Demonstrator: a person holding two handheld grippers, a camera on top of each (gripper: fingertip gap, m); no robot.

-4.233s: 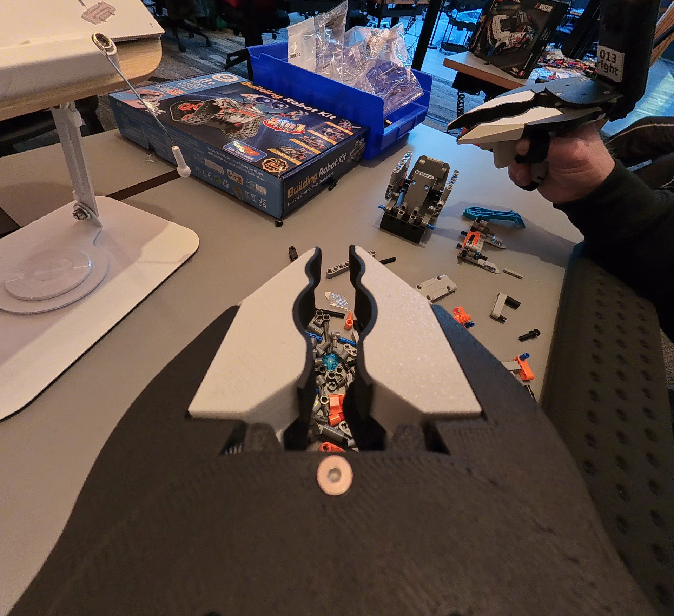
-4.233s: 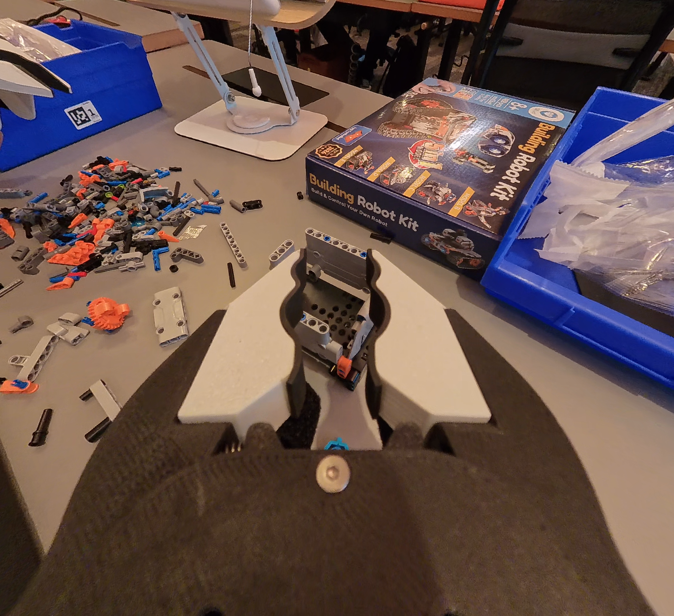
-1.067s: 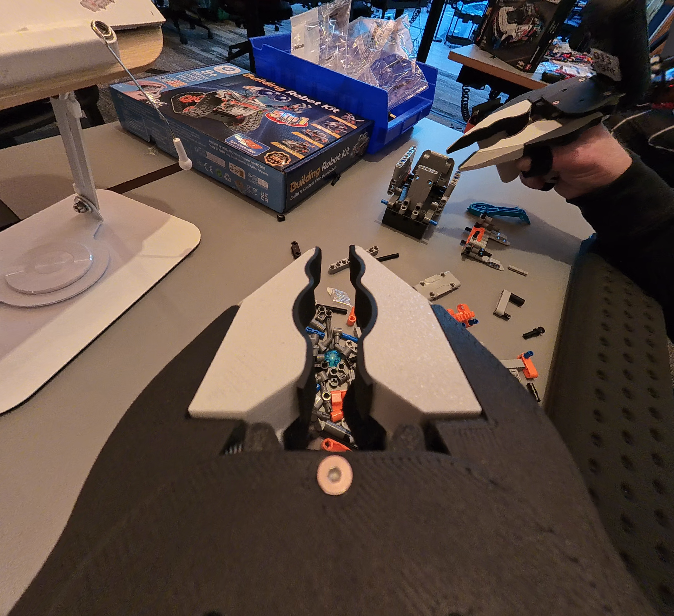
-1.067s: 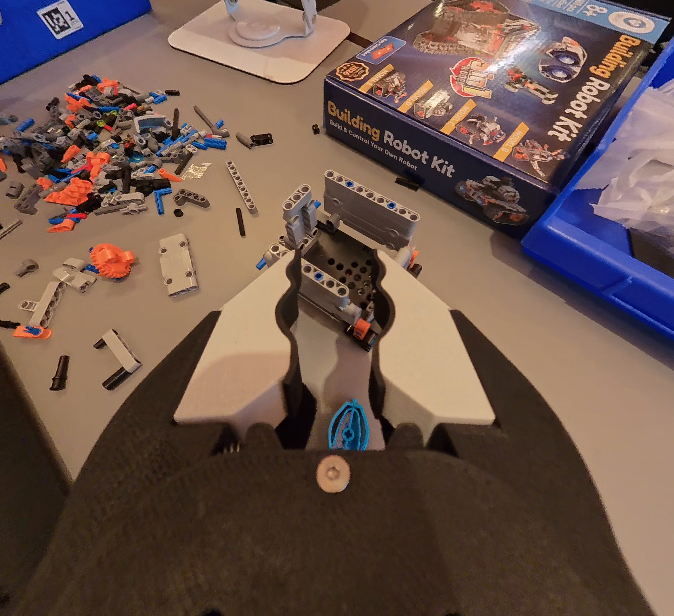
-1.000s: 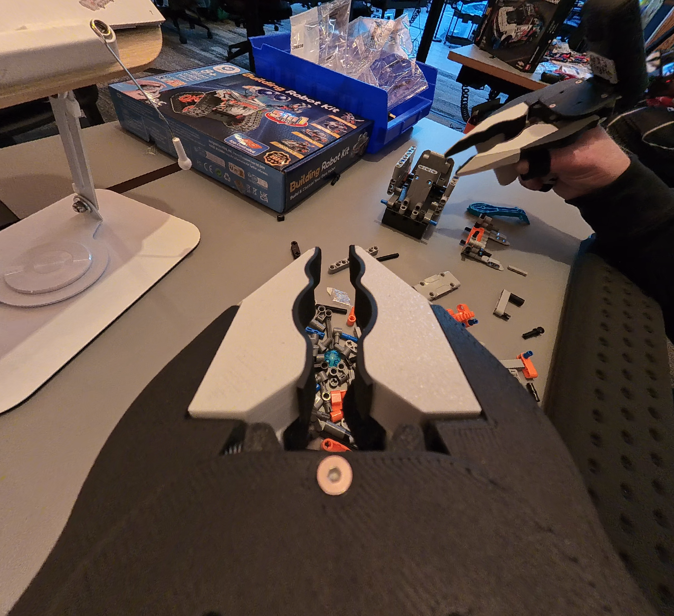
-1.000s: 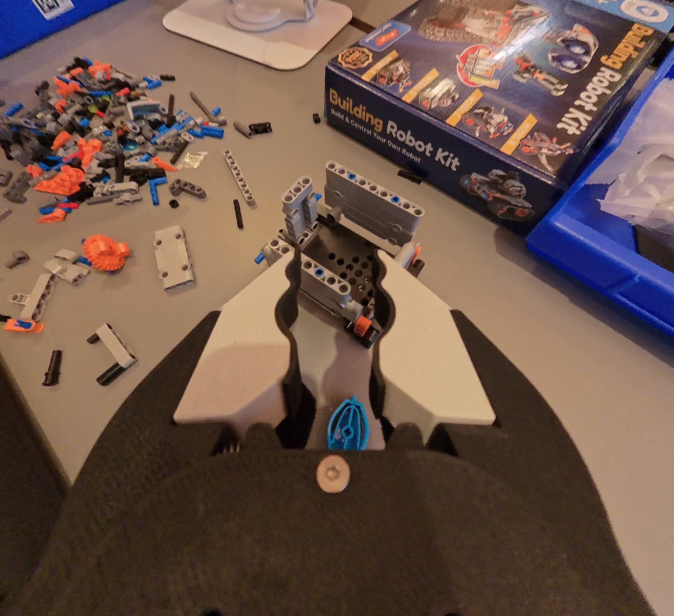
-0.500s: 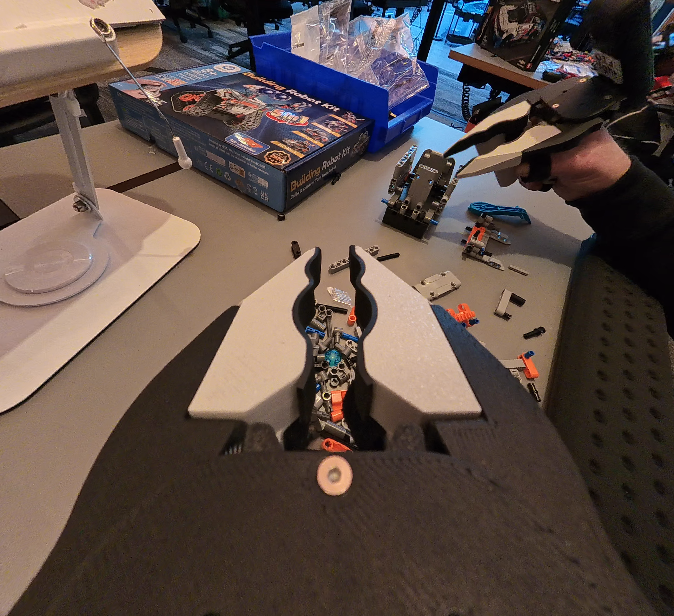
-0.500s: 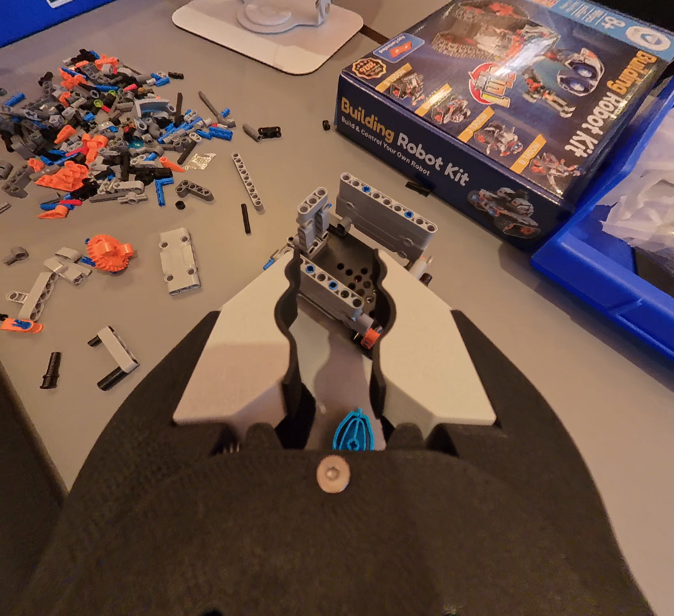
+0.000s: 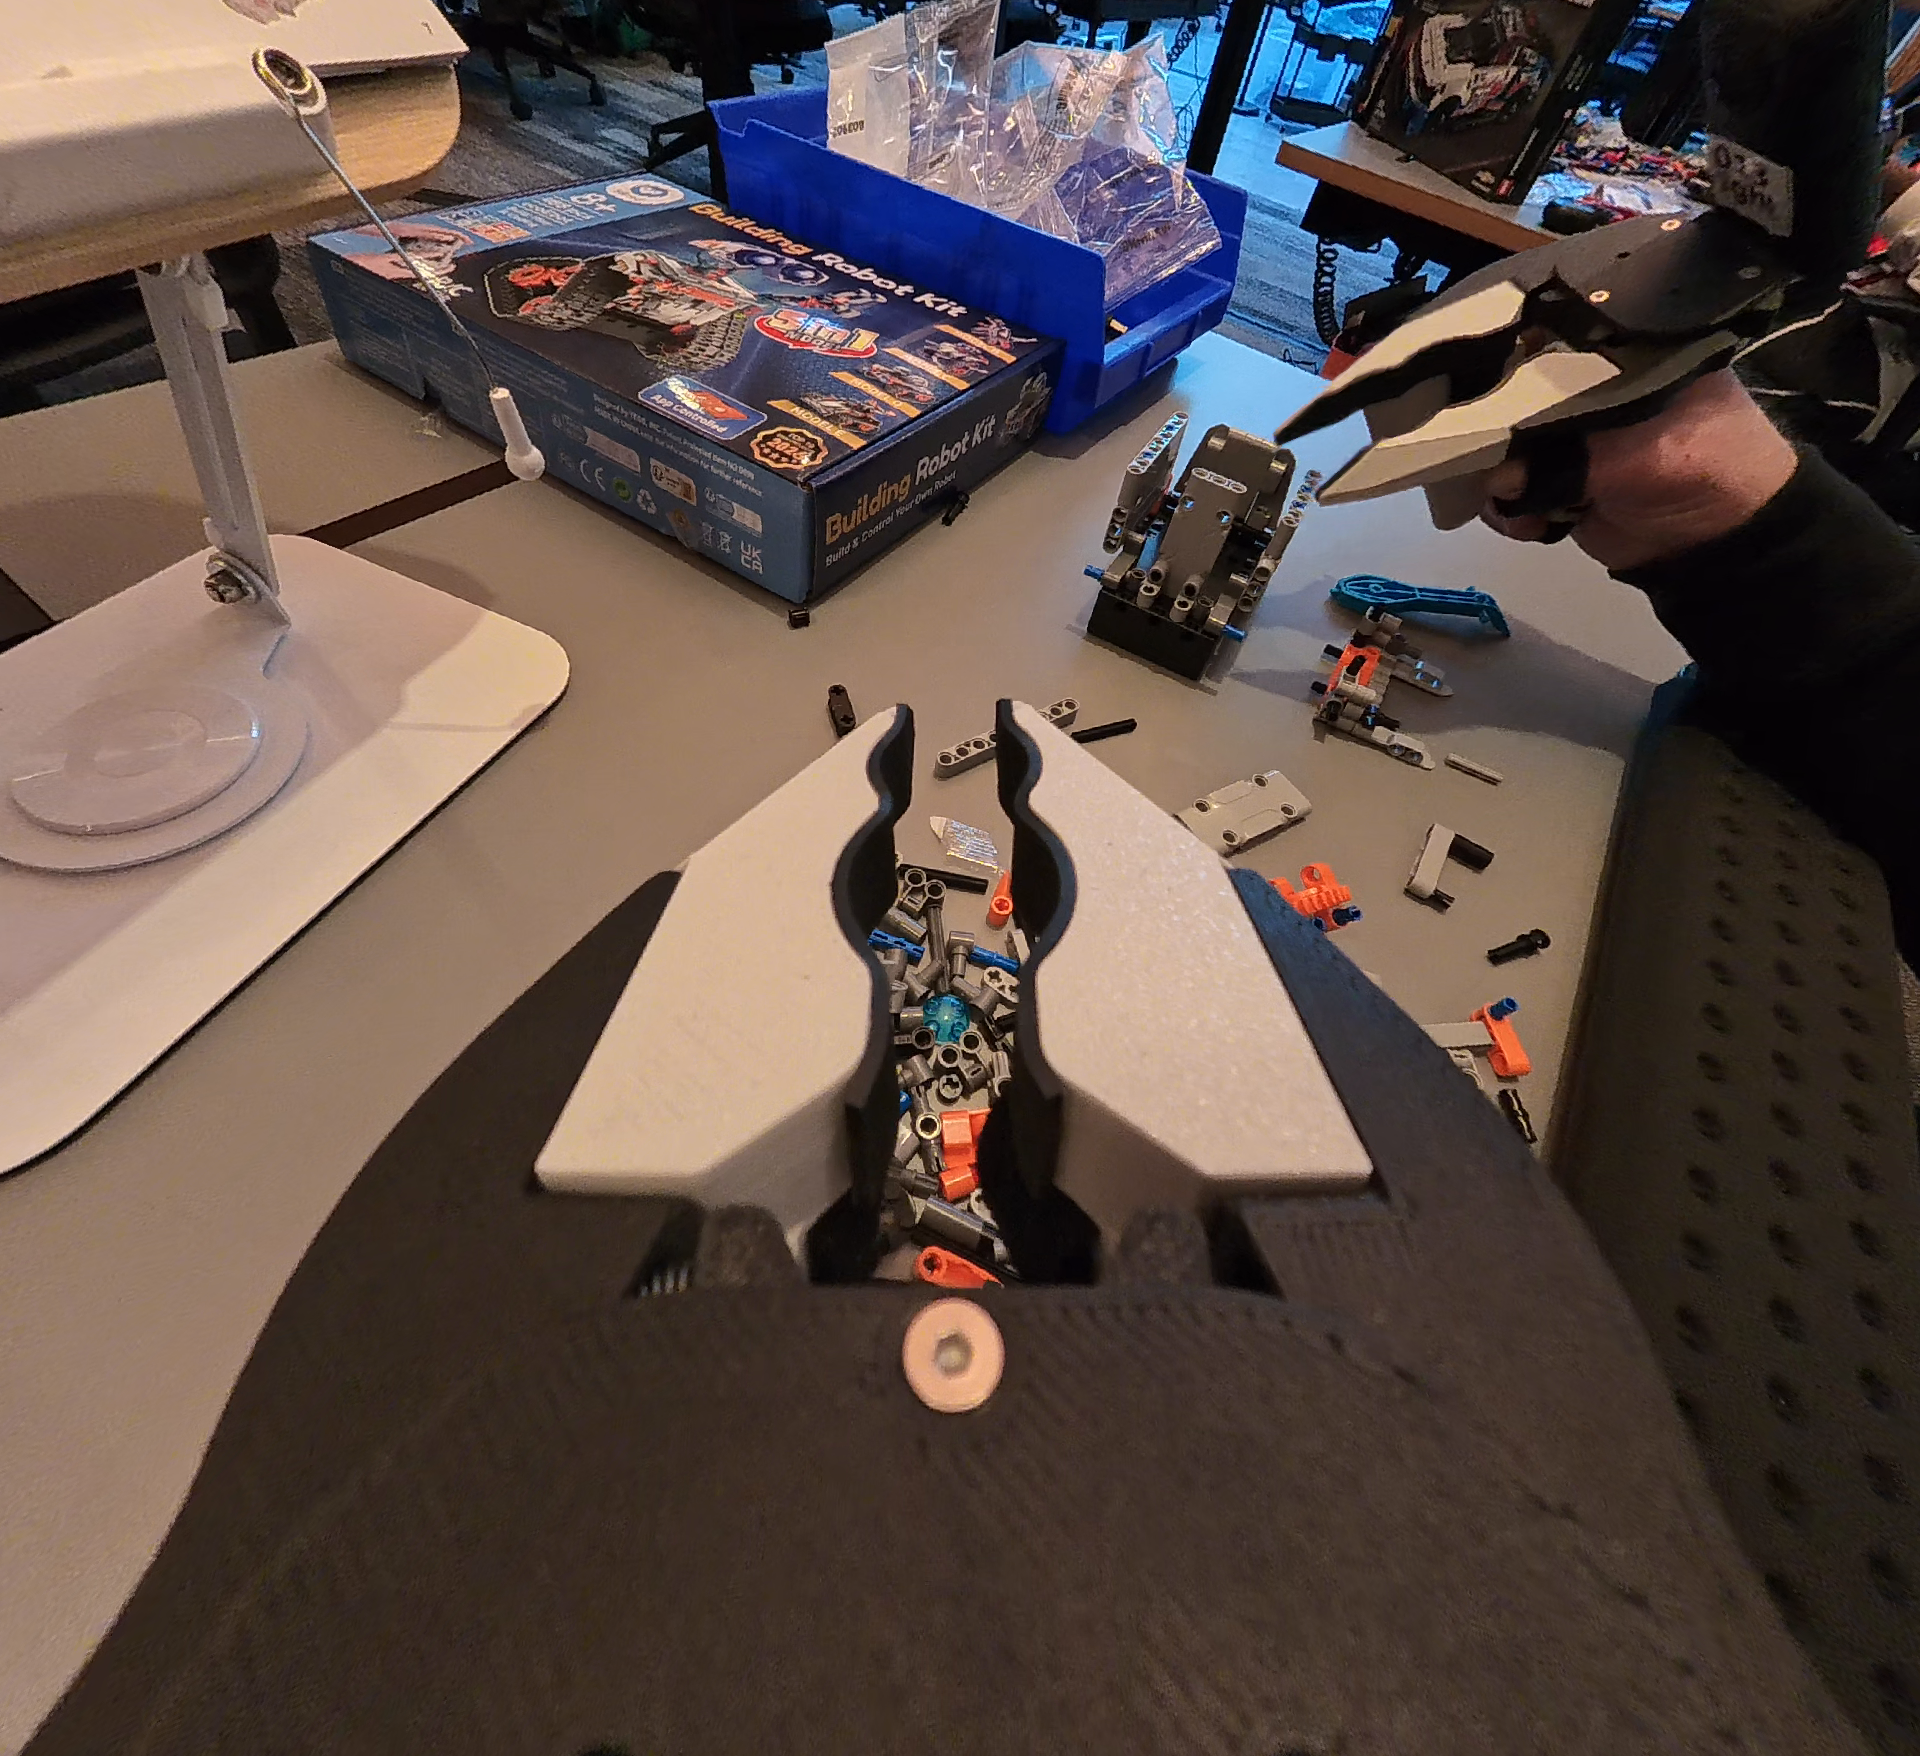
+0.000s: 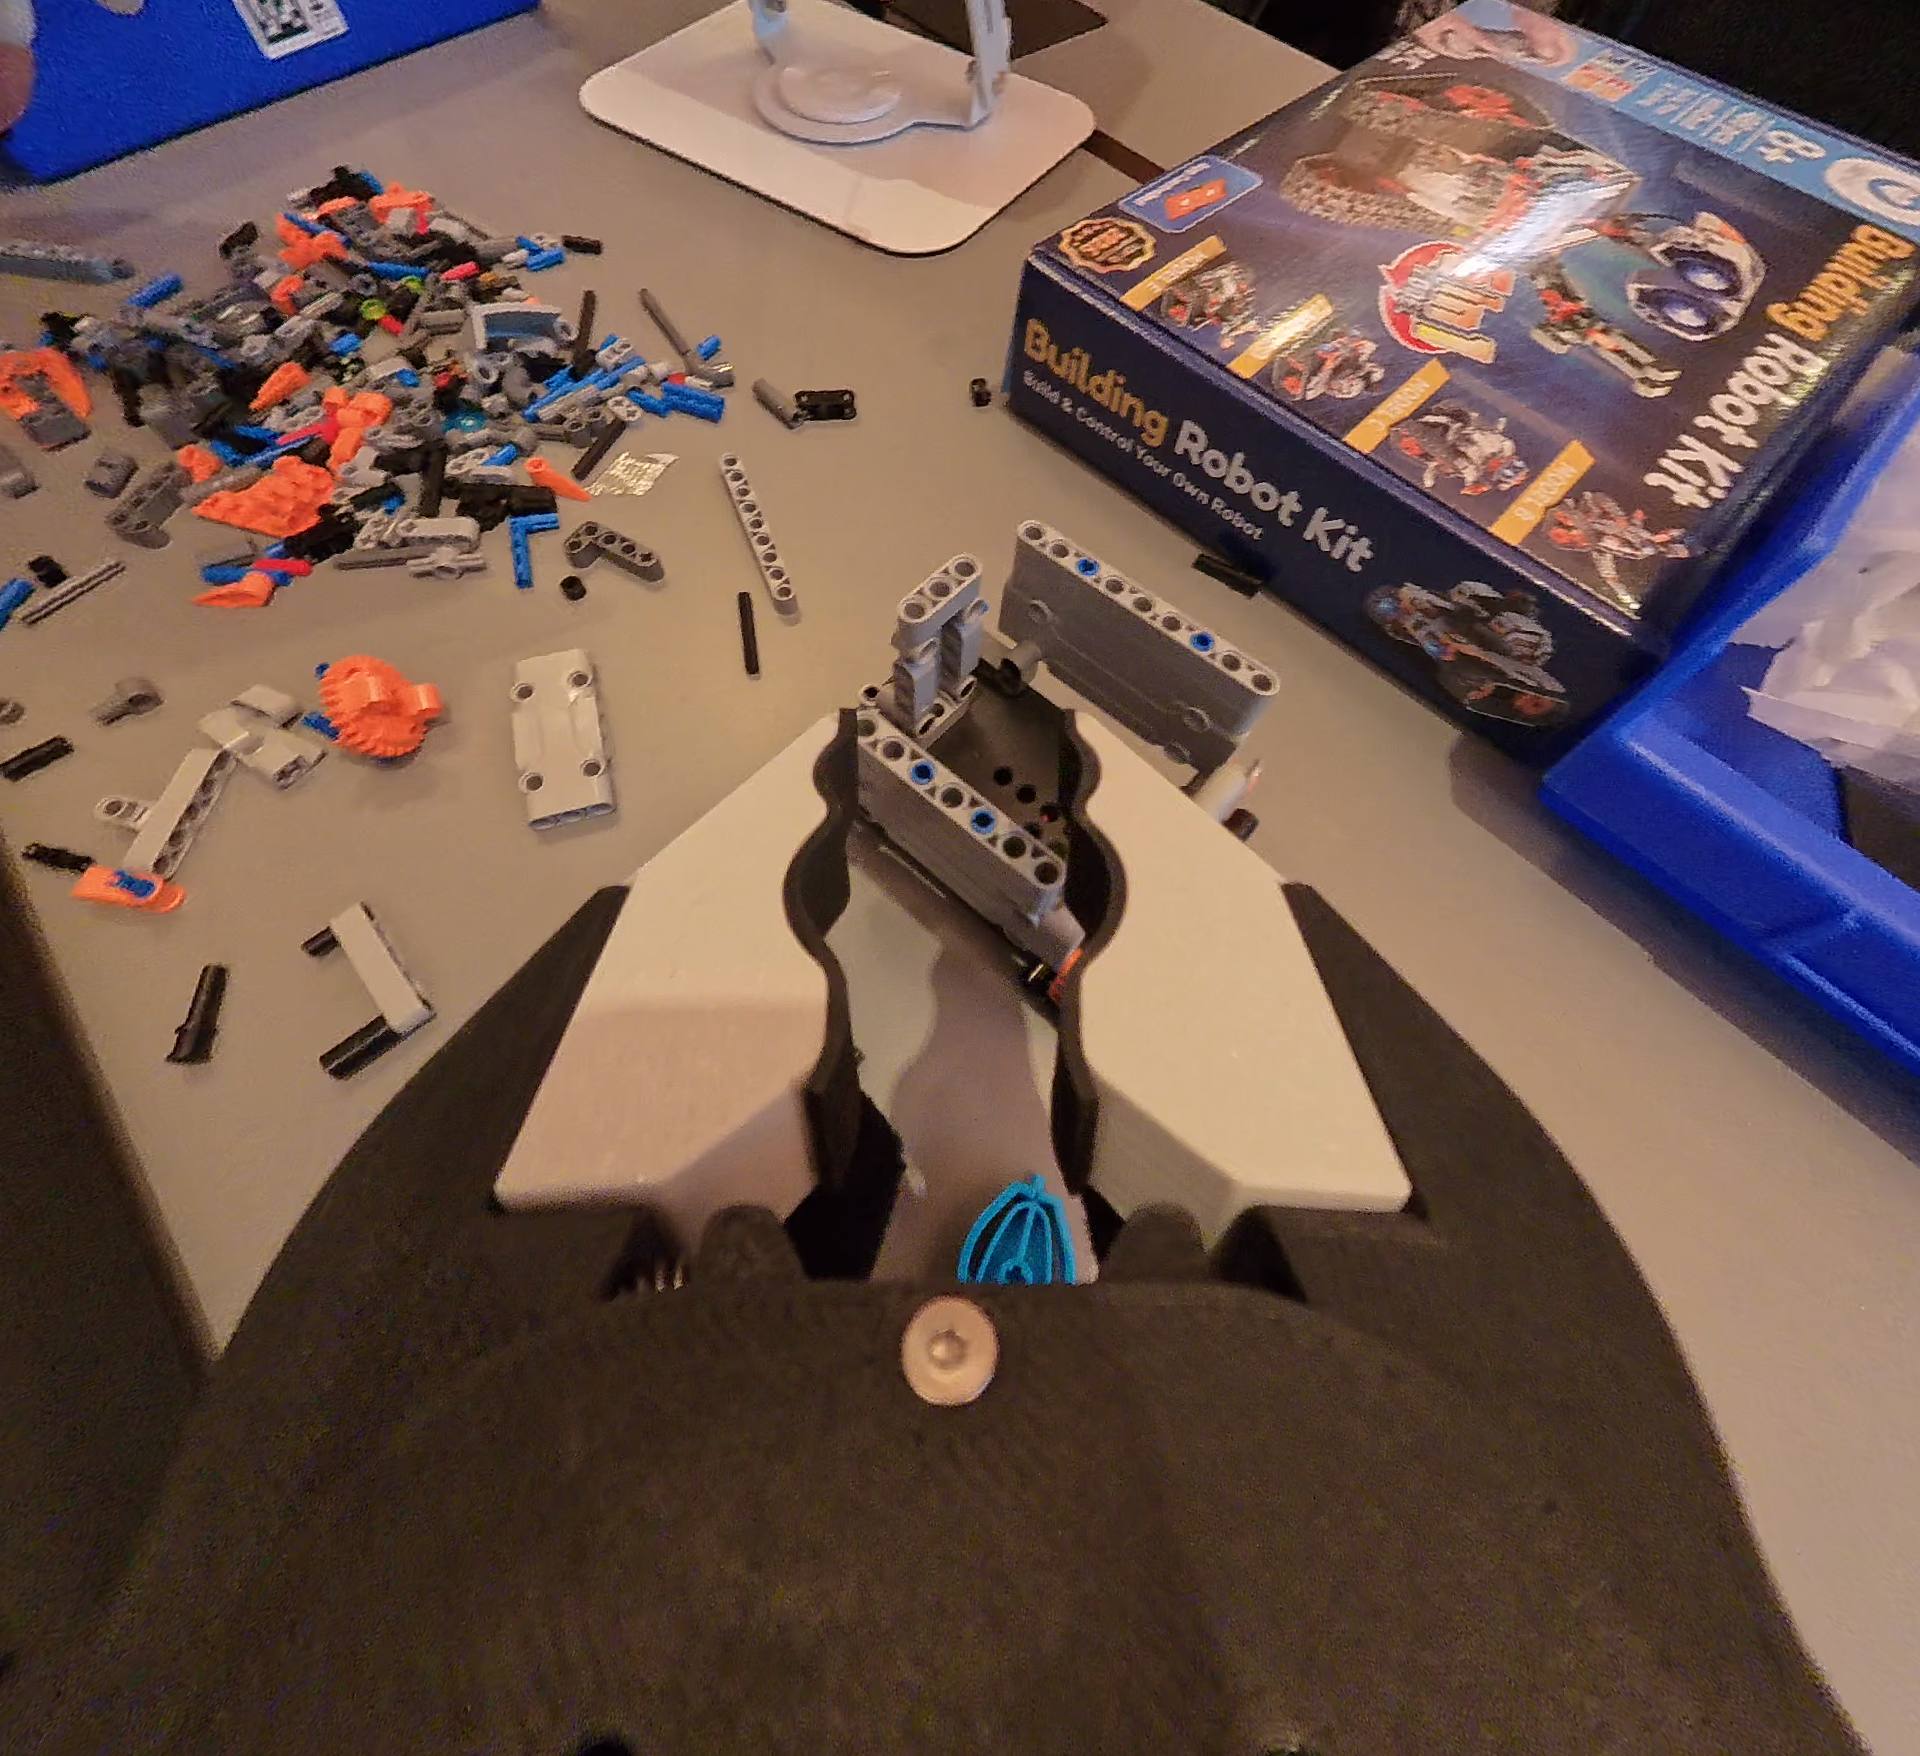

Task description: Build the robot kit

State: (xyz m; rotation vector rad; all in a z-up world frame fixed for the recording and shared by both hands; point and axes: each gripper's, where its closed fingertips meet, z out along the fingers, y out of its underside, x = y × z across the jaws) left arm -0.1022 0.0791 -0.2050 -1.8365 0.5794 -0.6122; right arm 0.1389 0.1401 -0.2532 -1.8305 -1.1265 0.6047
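Observation:
My right gripper (image 10: 961, 724) is open and empty. It hovers just above a grey and black brick assembly (image 10: 1132, 636) that stands on the grey table. In the left wrist view a hand holds this right gripper (image 9: 1320, 459) at the upper right edge of the assembly (image 9: 1195, 553), close to it; I cannot tell if they touch. My left gripper (image 9: 951, 719) is open with a narrow gap and holds nothing. It hovers over a pile of small grey, blue and orange pieces (image 9: 945, 1020), which also shows in the right wrist view (image 10: 364, 439).
A dark blue kit box (image 9: 675, 356) and a blue bin of plastic bags (image 9: 977, 252) lie behind the assembly. A white book stand base (image 9: 208, 719) is at the left. A blue curved piece (image 9: 1418, 600), a grey panel (image 9: 1247, 807) and an orange gear (image 10: 374, 698) lie loose. The grippers' ends are close to 25 centimeters from one another. My right tips are roughly 15 centimeters from the orange gear (image 10: 374, 698).
My right gripper has opened wider and come down and forward to the assembly. My left gripper has stayed in place over the pile.

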